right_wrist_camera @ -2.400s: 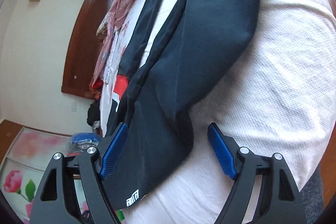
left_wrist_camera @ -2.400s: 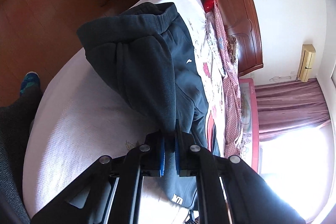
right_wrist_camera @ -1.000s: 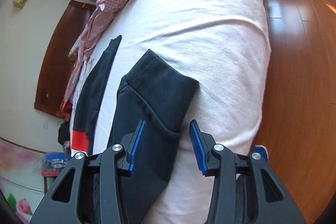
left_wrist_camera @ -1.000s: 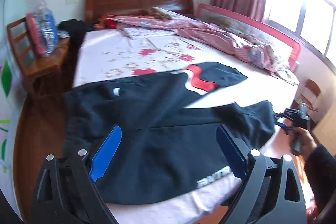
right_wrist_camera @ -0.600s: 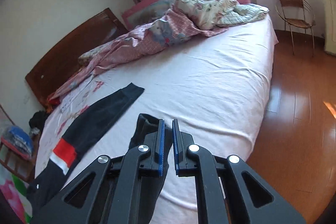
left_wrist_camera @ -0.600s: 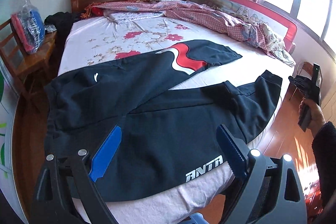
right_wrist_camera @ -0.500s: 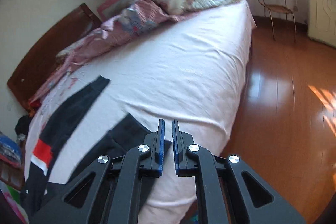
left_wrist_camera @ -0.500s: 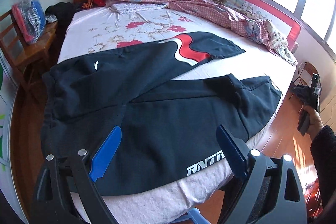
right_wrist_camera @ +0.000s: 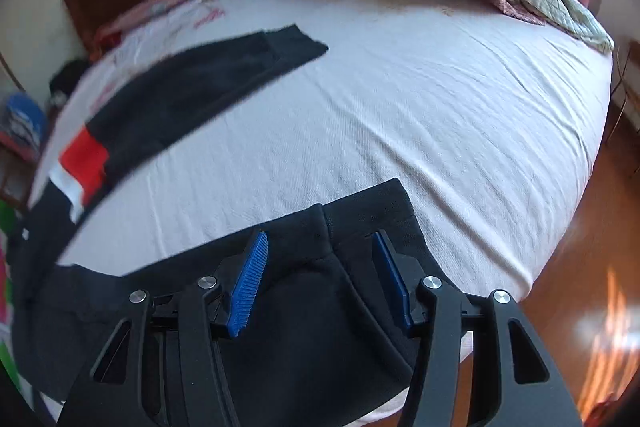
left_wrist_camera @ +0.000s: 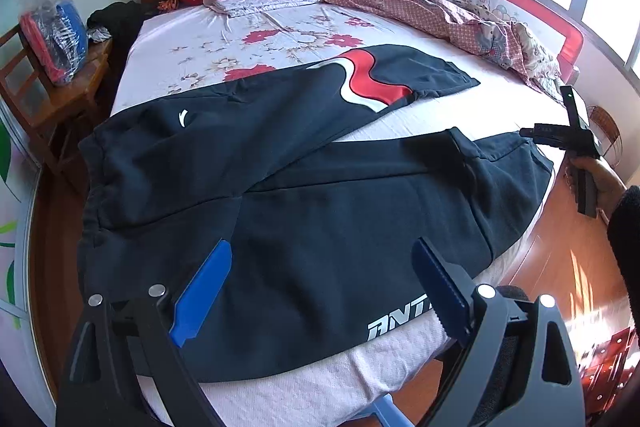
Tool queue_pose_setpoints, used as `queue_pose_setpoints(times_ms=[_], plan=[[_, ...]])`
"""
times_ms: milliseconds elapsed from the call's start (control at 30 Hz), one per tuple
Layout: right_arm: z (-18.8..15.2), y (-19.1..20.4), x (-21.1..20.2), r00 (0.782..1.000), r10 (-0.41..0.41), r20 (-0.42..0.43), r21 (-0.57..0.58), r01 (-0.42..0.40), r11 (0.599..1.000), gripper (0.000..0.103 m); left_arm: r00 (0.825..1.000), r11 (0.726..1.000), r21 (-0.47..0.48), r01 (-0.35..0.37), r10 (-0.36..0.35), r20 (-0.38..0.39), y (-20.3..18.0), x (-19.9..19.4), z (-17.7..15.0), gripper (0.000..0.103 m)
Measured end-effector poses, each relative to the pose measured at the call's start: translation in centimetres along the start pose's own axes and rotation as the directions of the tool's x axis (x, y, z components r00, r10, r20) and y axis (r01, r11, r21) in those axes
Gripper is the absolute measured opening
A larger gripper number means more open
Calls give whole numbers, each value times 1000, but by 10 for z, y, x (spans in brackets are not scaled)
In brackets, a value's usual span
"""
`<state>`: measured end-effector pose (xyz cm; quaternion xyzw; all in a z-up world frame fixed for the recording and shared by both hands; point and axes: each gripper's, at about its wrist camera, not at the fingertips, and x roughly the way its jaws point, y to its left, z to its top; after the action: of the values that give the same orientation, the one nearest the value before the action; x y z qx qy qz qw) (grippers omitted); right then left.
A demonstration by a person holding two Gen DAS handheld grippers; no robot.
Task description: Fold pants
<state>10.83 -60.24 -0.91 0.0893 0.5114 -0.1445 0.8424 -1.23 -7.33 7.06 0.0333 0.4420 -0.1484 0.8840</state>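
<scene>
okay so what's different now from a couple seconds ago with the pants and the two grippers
The left gripper let go of the pant leg it had pinched and now hangs open above the near leg. The right gripper, which had shut on the near leg's cuff and tugged it toward the bed's edge, has opened again. The pants now lie spread out; the far leg with the red patch stayed put.

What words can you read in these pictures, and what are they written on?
"ANT": white letters on the near leg of the black pants, in the left wrist view; the left gripper hides whatever follows.
A small white swoosh logo sits near the pants' waist, with no letters.
The bagged package on the wooden chair shows no print that can be read.
The right wrist view shows no text.
</scene>
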Motion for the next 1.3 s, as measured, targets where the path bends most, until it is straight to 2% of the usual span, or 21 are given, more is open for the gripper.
queue_pose_setpoints(times_ms=[33, 133, 200, 233, 300, 367, 400, 467, 567, 700, 767, 833, 900, 933, 967, 1033, 1100, 1167, 1233, 1267, 1300], plan=[[2, 1, 3, 999, -36, 6, 8, 36, 999, 59, 1000, 1000, -4, 0, 0, -9, 0, 3, 1, 92], [1, -13, 7, 1000, -14, 28, 110, 11, 994, 69, 999, 999, -35, 9, -10, -34, 2, 12, 2, 92], [-3, -21, 4, 998, 39, 52, 151, -46, 987, 69, 998, 999, -46, 14, -16, -54, 3, 18, 2, 92], [-2, -25, 5, 997, 56, 59, 161, -65, 985, 72, 998, 999, -48, 14, -17, -59, 4, 20, 1, 92], [-1, -34, 10, 998, 12, 54, 185, -22, 983, 75, 998, 999, -50, 9, -12, -65, 5, 23, 0, 92], [3, -37, 23, 994, 107, 25, 194, -110, 975, 76, 996, 998, -56, 19, -24, -88, 5, 29, 0, 92], [2, -31, 23, 996, 79, 37, 148, -84, 985, 76, 995, 998, -62, 23, -28, -94, 5, 30, -1, 92], [2, -13, 24, 999, 21, 27, 21, -22, 1000, 64, 995, 998, -66, 23, -29, -93, 5, 31, -1, 92], [3, -7, 6, 997, 33, 68, 21, -35, 999, 36, 996, 997, -73, 14, -21, -92, 5, 31, 1, 92], [-1, -11, -26, 980, -54, 192, 30, 49, 998, 27, 994, 996, -92, 8, -18, -112, 10, 35, 1, 92], [-3, -20, -37, 963, -31, 269, 67, 13, 998, 27, 995, 995, -96, 1, -10, -98, 11, 33, 2, 92], [-2, -27, -19, 970, -54, 238, 124, 25, 992, 27, 998, 996, -90, -17, 11, -58, 13, 29, 3, 92], [-4, -24, 13, 984, -55, 172, 108, 36, 994, 45, 998, 996, -79, -39, 36, -46, 13, 28, 4, 92], [-4, -27, 23, 990, -95, 102, 136, 81, 987, 73, 998, 997, -73, -33, 29, -58, 12, 30, 6, 92], [-6, -33, 13, 987, -61, 147, 193, 32, 981, 73, 997, 996, -76, -37, 32, -63, 14, 29, 8, 92], [-15, -61, -19, 967, 7, 255, 357, -101, 929, 74, 999, 996, -80, -28, 25, -42, 17, 24, 9, 92], [-30, -91, -39, 961, -6, 276, 481, -133, 867, 74, 999, 996, -72, -45, 43, -27, 20, 21, 9, 93], [-46, -112, -40, 978, 32, 204, 541, -141, 829, 75, 999, 995, -84, -44, 42, -29, 24, 24, 6, 93], [-62, -117, -31, 996, -5, 89, 540, -44, 840, 75, 999, 994, -105, -24, 20, -43, 26, 30, 4, 93], [-70, -119, -24, 998, 4, 60, 550, -36, 834, 75, 999, 994, -110, -16, 10, -49, 25, 31, 4, 93], [-78, -121, -17, 996, 54, 76, 577, -88, 812, 75, 999, 994, -110, -5, -1, -52, 23, 32, 3, 93]])
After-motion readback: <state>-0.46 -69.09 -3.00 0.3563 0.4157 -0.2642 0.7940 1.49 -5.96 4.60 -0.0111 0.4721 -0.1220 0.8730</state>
